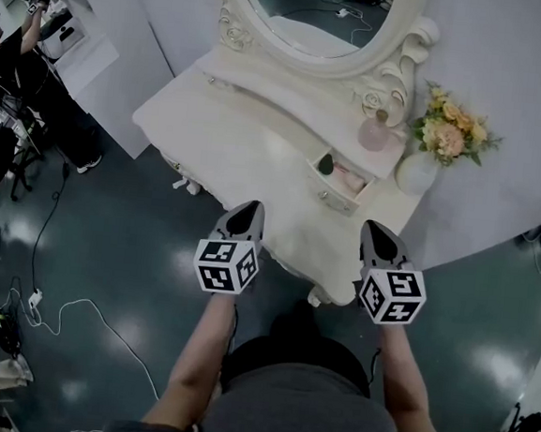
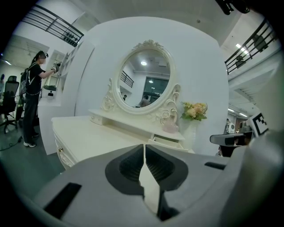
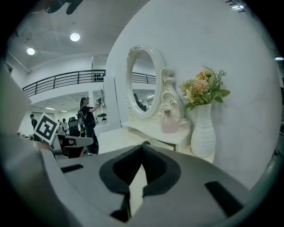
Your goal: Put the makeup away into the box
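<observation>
Left tool [image 1: 246, 210] and right tool [image 1: 375, 231], each with jaws closed together on nothing, held before the front edge of the white table [image 1: 230, 136]; pink bottle [image 1: 374, 133] on the raised shelf [image 1: 292, 82] under the mirror [image 1: 316, 17], near the vase [image 1: 415, 172], well apart from both tools; open drawer [image 1: 333, 196] just in front of it, holding a green item [image 1: 325, 164] and a pink item [image 1: 351, 178], too small to identify. Bottle probably glass: rigid, smooth, slippery, breakable, moderately heavy for its size; best gripped across the broad lower body, not the narrow neck. Bottle stands upright; long axis vertical, stopper pointing up.
</observation>
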A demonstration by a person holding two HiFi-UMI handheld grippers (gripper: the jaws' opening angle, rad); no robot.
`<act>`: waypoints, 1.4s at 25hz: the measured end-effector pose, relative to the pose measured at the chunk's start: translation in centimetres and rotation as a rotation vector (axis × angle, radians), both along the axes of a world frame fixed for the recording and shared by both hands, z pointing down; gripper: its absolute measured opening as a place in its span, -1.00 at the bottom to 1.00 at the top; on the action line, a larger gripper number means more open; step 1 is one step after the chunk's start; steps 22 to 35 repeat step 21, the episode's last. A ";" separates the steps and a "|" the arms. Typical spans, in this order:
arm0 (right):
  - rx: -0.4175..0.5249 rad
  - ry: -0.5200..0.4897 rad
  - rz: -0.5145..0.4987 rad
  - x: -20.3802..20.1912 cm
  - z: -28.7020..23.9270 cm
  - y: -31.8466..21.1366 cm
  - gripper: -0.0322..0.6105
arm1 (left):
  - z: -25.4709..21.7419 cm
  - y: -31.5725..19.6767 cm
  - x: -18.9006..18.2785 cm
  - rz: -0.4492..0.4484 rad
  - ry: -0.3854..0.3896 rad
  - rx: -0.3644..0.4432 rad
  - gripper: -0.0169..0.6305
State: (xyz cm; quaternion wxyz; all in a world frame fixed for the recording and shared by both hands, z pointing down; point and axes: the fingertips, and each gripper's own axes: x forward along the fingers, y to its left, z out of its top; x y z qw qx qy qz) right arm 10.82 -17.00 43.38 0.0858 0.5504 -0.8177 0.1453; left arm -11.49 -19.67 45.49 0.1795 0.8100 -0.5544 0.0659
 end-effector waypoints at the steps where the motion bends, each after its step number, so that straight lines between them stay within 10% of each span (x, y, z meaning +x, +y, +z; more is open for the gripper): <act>1: -0.001 0.000 0.001 0.1 0.1 0.1 -0.89 | 0.0 0.1 0.0 0.000 0.000 0.000 -0.90; 35: -0.022 0.006 -0.006 0.8 0.8 -0.2 -0.89 | -0.4 -0.5 0.9 0.015 -0.012 0.012 -0.90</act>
